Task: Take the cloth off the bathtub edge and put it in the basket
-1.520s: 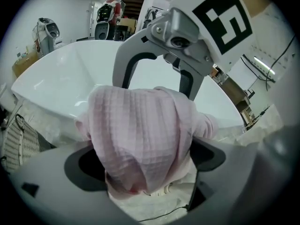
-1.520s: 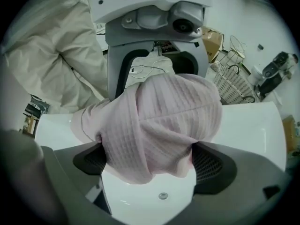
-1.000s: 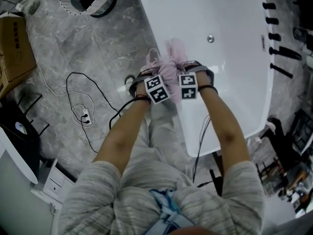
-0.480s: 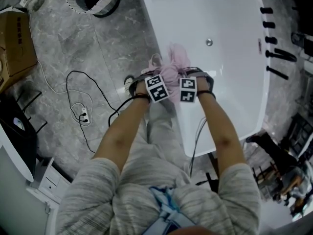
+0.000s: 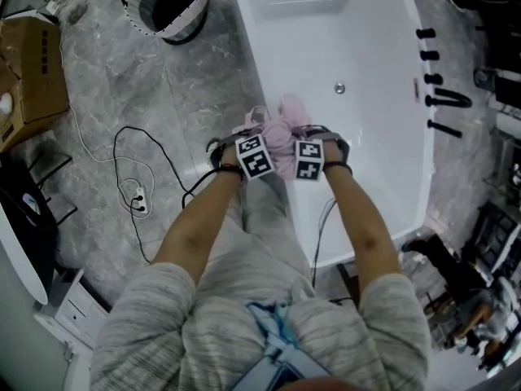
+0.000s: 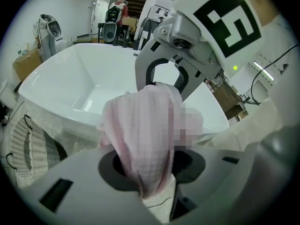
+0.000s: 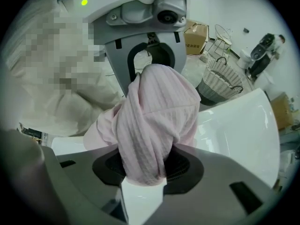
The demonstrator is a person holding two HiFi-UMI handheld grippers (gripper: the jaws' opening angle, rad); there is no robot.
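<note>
Both left claw (image 6: 151, 170) and right claw (image 7: 143, 165) — tighter on cloth (image 5: 282, 129).

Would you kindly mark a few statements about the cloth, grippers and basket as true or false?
1. The left gripper and the right gripper both grip the pink cloth. True; their jaws have just been closing on it.
2. The cloth lies in the basket. False; the grippers hold it at the bathtub edge.
3. The bathtub holds water. False; it looks dry.
4. A cardboard box sits on the floor. True.
</note>
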